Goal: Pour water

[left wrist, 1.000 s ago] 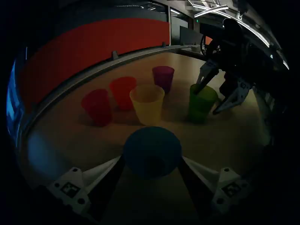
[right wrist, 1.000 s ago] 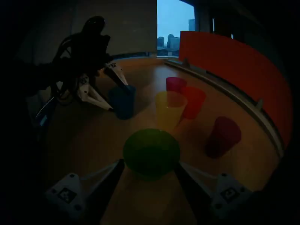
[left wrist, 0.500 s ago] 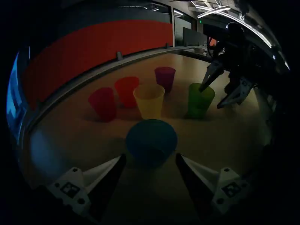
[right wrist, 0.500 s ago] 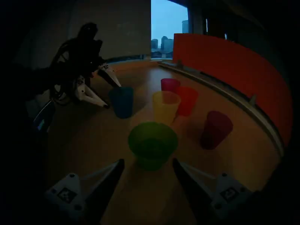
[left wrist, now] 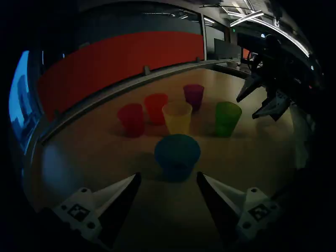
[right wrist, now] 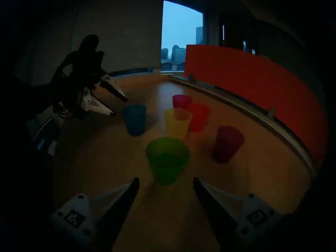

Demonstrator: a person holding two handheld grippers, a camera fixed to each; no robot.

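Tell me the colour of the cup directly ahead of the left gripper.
The cup is blue, clearest in the left gripper view.

We see the right gripper with fingers spread; the green cup stands upright just ahead of the tips, untouched. Beyond it are the yellow cup and the blue cup. The left gripper is beside the blue cup, fingers apart, no contact.
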